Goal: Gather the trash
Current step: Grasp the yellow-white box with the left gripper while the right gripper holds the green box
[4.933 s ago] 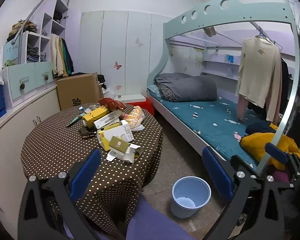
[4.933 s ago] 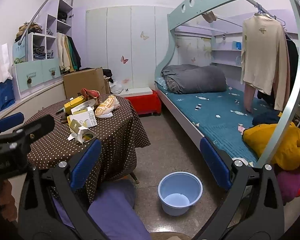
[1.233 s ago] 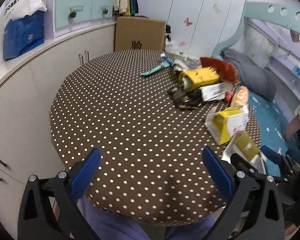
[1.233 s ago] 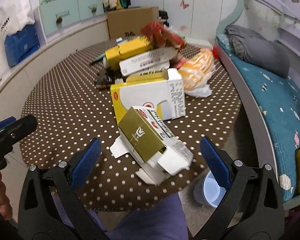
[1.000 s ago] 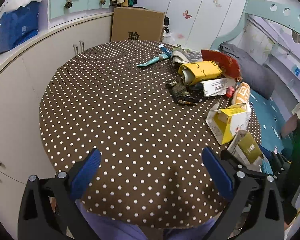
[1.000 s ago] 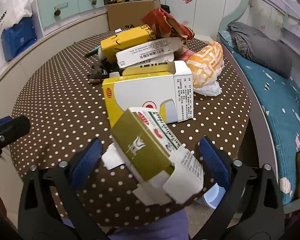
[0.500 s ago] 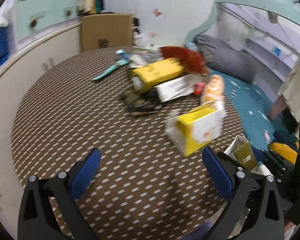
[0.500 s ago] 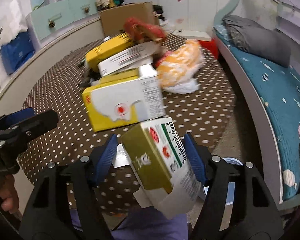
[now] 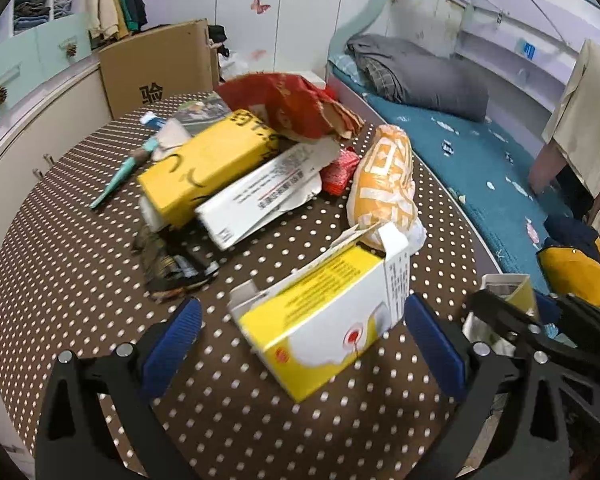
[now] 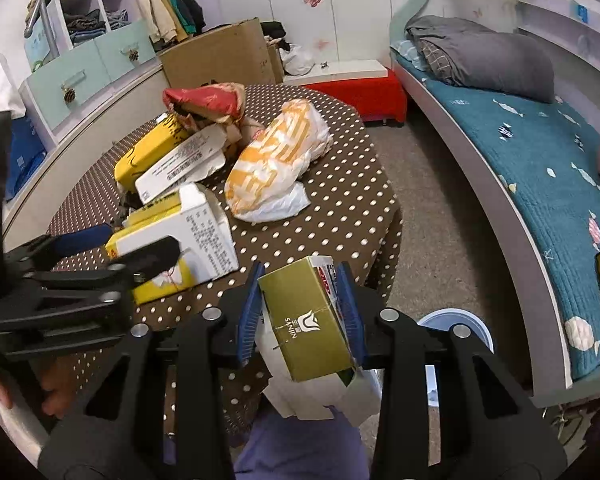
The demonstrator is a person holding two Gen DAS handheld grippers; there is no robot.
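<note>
My right gripper (image 10: 300, 312) holds an olive-green carton (image 10: 308, 320) lifted off the table edge; its jaws are still closing, with both blue pads against the carton's sides. A pale blue bin (image 10: 456, 324) stands on the floor just to the right behind it. My left gripper (image 9: 304, 340) is open low over the dotted table (image 9: 80, 280), its pads either side of an opened yellow-and-white box (image 9: 324, 312) without touching it. Farther back lie an orange-and-white bag (image 9: 384, 180), a yellow carton (image 9: 208, 164), a white box (image 9: 260, 200) and a red wrapper (image 9: 296, 108).
A dark crumpled wrapper (image 9: 168, 260) and a teal tube (image 9: 120, 180) lie left of the pile. A bed (image 10: 540, 160) runs along the right, with a red stool (image 10: 360, 92) and a cardboard box (image 10: 220, 56) behind the table. The person's purple lap (image 10: 300, 448) is below.
The right gripper's jaws narrowed onto the olive-green carton and carried it off the table toward the bin side. The left gripper swung right across the table to straddle the yellow-and-white box.
</note>
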